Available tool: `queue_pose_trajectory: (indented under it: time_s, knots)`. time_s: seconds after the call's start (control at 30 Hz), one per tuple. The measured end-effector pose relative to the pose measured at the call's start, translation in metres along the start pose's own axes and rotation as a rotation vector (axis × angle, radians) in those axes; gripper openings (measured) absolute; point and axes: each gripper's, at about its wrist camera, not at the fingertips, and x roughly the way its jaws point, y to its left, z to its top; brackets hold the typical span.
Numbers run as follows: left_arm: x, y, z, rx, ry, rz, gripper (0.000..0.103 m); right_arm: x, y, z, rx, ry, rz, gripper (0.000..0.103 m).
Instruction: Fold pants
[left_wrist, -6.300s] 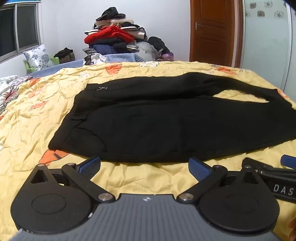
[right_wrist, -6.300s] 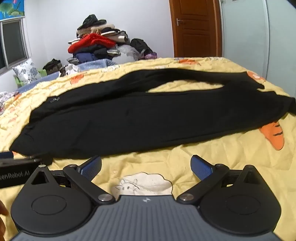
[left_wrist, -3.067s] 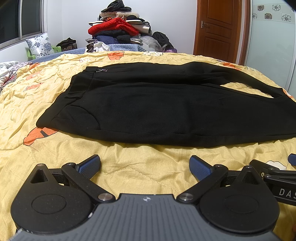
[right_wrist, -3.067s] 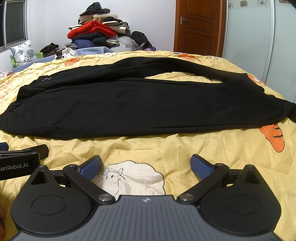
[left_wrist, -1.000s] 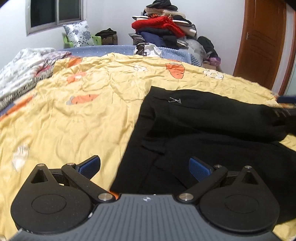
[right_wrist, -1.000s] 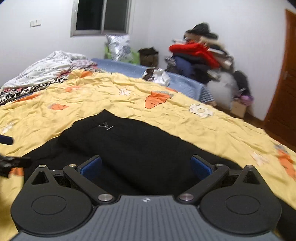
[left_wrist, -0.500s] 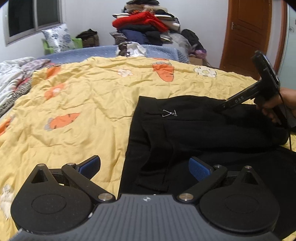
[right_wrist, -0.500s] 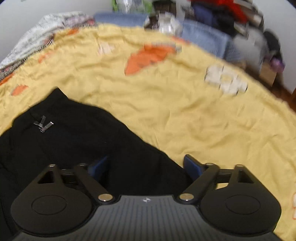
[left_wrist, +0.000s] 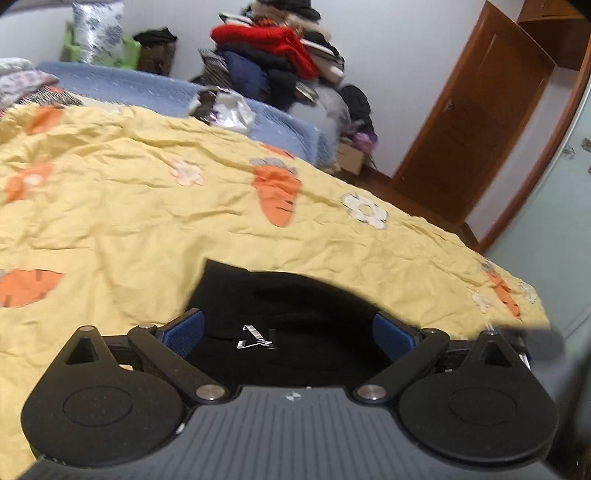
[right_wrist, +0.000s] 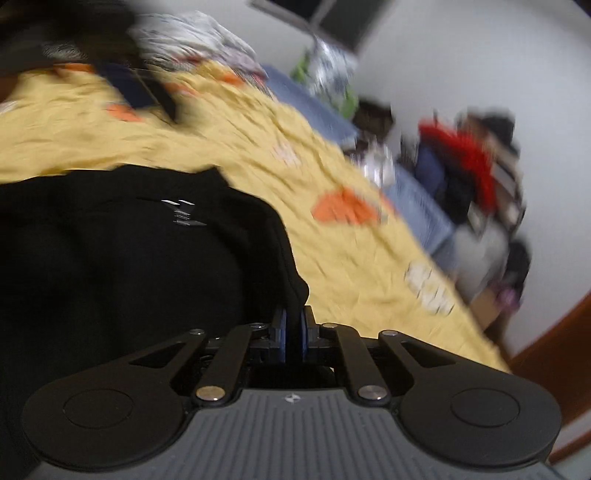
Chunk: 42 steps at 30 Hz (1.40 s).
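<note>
The right gripper (right_wrist: 293, 334) clamped a thin edge of the black pants (right_wrist: 110, 258) (a shallow bite that could slip free); the left gripper (left_wrist: 288, 330) gaped open over the waistband, near the bed's (left_wrist: 129, 221) far edge.

The pants (left_wrist: 295, 314) lie on the bed (left_wrist: 129, 221); behind its far edge, seemingly on the floor, sits a clothes pile (left_wrist: 280, 62).

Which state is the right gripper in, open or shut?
Shut on the black pants: the right gripper has just closed, its blue pads nearly meeting with a ridge of black fabric pinched between them.
</note>
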Motion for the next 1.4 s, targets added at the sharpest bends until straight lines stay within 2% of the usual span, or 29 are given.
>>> queue_pose_trajectory:
  time_s: [0.13, 0.2, 0.23, 0.3, 0.4, 0.47, 0.5, 0.53, 0.57, 0.67, 0.73, 0.87, 1.0, 1.1, 1.2, 1.23, 1.27, 1.33, 1.4]
  knots:
    - [0.014, -0.002, 0.0, -0.088, 0.053, -0.082, 0.095, -0.045, 0.045, -0.007, -0.148, -0.061, -0.053, 0.008]
    - [0.024, 0.002, -0.002, -0.14, 0.102, -0.127, 0.089, -0.061, 0.058, -0.011, -0.178, -0.083, -0.057, 0.008]
    - [0.028, 0.003, -0.003, -0.16, 0.132, -0.133, 0.081, -0.067, 0.062, -0.013, -0.188, -0.094, -0.06, 0.008]
    - [0.039, 0.007, -0.007, -0.204, 0.191, -0.146, 0.073, -0.077, 0.068, -0.014, -0.194, -0.108, -0.058, 0.008]
    - [0.046, 0.019, -0.014, -0.277, 0.217, -0.146, 0.065, -0.082, 0.076, -0.016, -0.229, -0.115, -0.07, 0.008]
    - [0.039, 0.025, -0.016, -0.289, 0.197, -0.139, 0.034, -0.083, 0.082, -0.017, -0.24, -0.112, -0.067, 0.008]
    - [0.033, 0.024, -0.018, -0.275, 0.18, -0.125, 0.029, -0.082, 0.082, -0.018, -0.237, -0.108, -0.062, 0.008]
    - [0.023, 0.024, -0.021, -0.252, 0.155, -0.122, 0.013, -0.082, 0.084, -0.018, -0.238, -0.108, -0.064, 0.008]
    - [0.012, 0.022, -0.024, -0.226, 0.131, -0.119, 0.01, -0.082, 0.086, -0.018, -0.238, -0.108, -0.065, 0.008]
    - [-0.026, 0.016, -0.04, -0.154, 0.052, -0.11, 0.007, -0.09, 0.089, -0.016, -0.208, -0.119, -0.054, 0.008]
    - [-0.052, 0.012, -0.055, -0.103, 0.028, -0.101, 0.007, -0.102, 0.095, -0.016, -0.198, -0.127, -0.039, 0.008]
    - [-0.084, 0.017, -0.097, -0.057, 0.077, -0.076, 0.007, -0.13, 0.119, -0.02, -0.185, -0.121, 0.024, 0.008]
    - [-0.085, 0.027, -0.133, -0.056, 0.141, -0.018, 0.007, -0.136, 0.144, -0.031, -0.172, -0.084, 0.094, 0.008]
    - [-0.086, 0.032, -0.149, -0.057, 0.158, 0.014, 0.007, -0.13, 0.155, -0.037, -0.158, -0.059, 0.118, 0.008]
    - [-0.089, 0.027, -0.158, -0.015, 0.153, 0.05, 0.008, -0.128, 0.161, -0.041, -0.139, -0.047, 0.128, 0.007]
    - [-0.088, 0.023, -0.159, 0.012, 0.152, 0.065, 0.012, -0.125, 0.159, -0.041, -0.12, -0.04, 0.13, 0.008]
    - [-0.086, 0.019, -0.16, 0.041, 0.154, 0.089, 0.025, -0.119, 0.155, -0.042, -0.093, -0.018, 0.145, 0.009]
    - [-0.087, 0.013, -0.16, 0.047, 0.143, 0.131, 0.028, -0.117, 0.151, -0.048, -0.031, -0.033, 0.14, 0.013]
    - [-0.094, 0.004, -0.16, 0.079, 0.116, 0.168, 0.036, -0.126, 0.151, -0.048, -0.007, -0.037, 0.089, 0.023]
